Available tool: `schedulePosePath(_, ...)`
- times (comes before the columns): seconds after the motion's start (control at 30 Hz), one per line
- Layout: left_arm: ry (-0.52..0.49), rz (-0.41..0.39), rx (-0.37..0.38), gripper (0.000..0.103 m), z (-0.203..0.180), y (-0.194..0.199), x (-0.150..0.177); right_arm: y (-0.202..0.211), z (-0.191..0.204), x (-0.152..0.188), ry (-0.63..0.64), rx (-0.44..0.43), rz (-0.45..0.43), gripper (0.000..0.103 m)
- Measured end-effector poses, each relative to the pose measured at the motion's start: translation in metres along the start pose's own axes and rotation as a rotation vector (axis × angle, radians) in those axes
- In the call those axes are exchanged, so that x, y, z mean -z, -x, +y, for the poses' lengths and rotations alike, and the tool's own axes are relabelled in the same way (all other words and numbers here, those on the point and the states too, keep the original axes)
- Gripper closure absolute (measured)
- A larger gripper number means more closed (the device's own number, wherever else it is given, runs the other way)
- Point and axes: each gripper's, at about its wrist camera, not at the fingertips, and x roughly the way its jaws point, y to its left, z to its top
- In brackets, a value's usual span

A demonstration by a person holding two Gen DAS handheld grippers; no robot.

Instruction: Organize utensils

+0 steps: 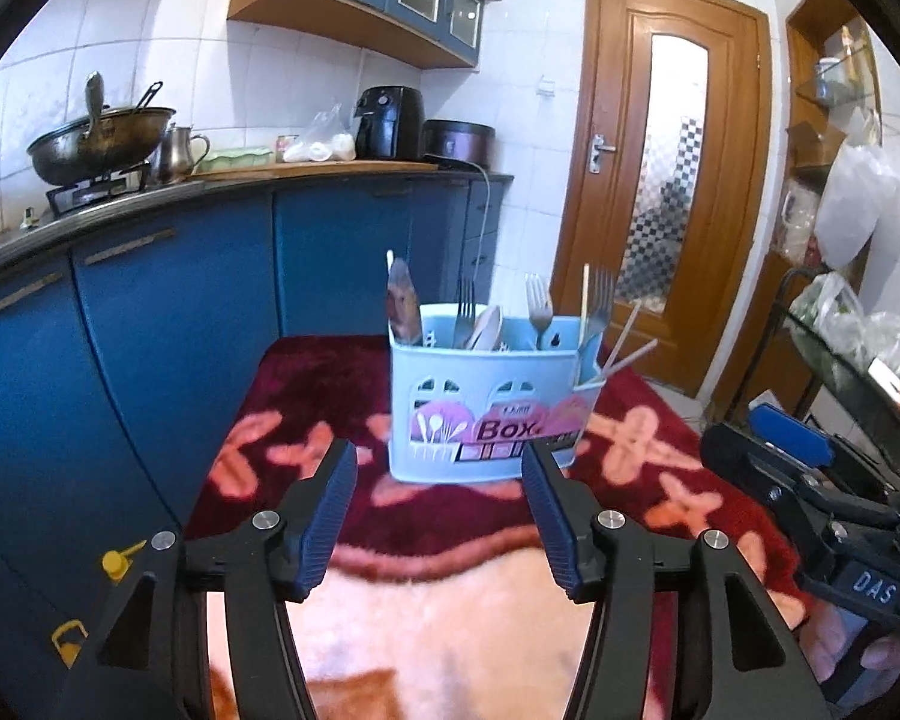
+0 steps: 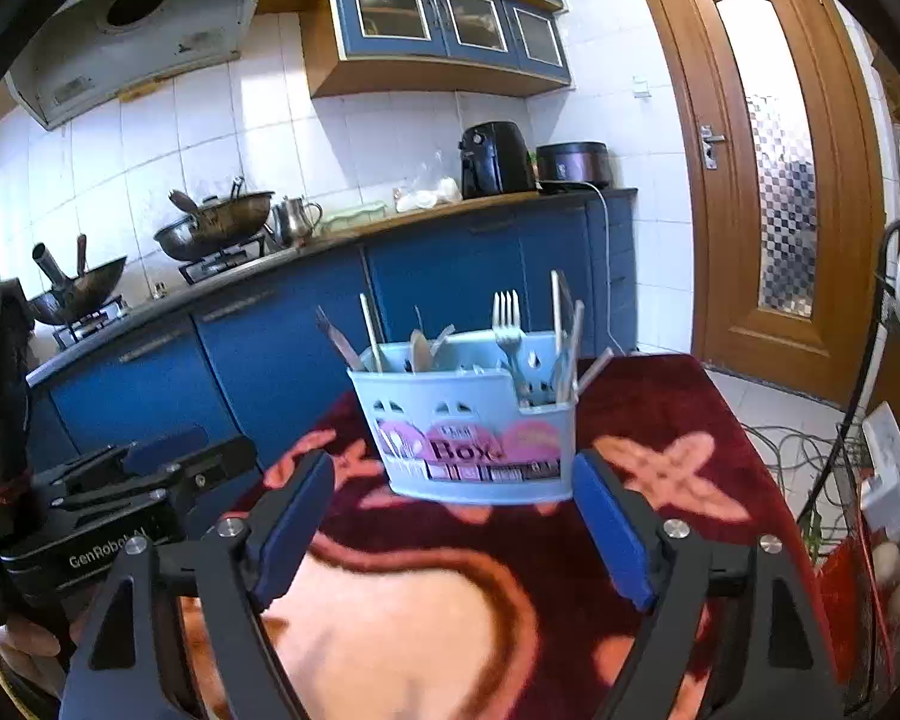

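A tabletop [image 1: 306,372] draped in a dark red floral cloth is seen in a tiled kitchen, with blue cabinets [image 1: 168,312] at 9 o'clock and a wooden door [image 1: 678,180] at 1 o'clock. A light-blue utensil box [image 1: 486,414] stands upright at 12 o'clock, its long axis crosswise, forks [image 1: 539,306] and chopsticks [image 1: 627,339] pointing up. Bare cloth surrounds it. The left gripper [image 1: 441,516] and right gripper [image 2: 453,516] are held open, fingers [image 2: 297,516] empty.
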Motion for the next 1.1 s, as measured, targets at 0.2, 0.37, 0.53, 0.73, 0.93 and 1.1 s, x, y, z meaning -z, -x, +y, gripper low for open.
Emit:
schedulePosePath(0.2,0.004,-0.006,-0.009,0.044,-0.001,-0.011,0.018,-0.014,-0.008,0.023,0.007,0.034,0.027,0.017)
schedulePosePath(0.37,-0.009,-0.011,-0.045,0.044,-0.002,-0.026,0.032,-0.028,-0.015,0.044,0.012,0.057,0.038,0.016)
schedulePosePath(0.53,0.014,0.014,-0.066,0.044,0.004,-0.047,0.047,-0.037,-0.022,0.059,0.011,0.078,0.027,0.012)
schedulePosePath(0.73,0.043,0.042,-0.073,0.044,0.011,-0.067,0.060,-0.047,-0.028,0.071,0.007,0.102,0.031,0.012)
schedulePosePath(0.93,0.034,0.057,-0.084,0.044,0.009,-0.077,0.067,-0.055,-0.033,0.078,-0.003,0.119,0.041,0.012)
schedulePosePath(1.1,0.014,0.063,-0.098,0.044,0.005,-0.082,0.070,-0.058,-0.035,0.082,-0.020,0.120,0.056,0.012)
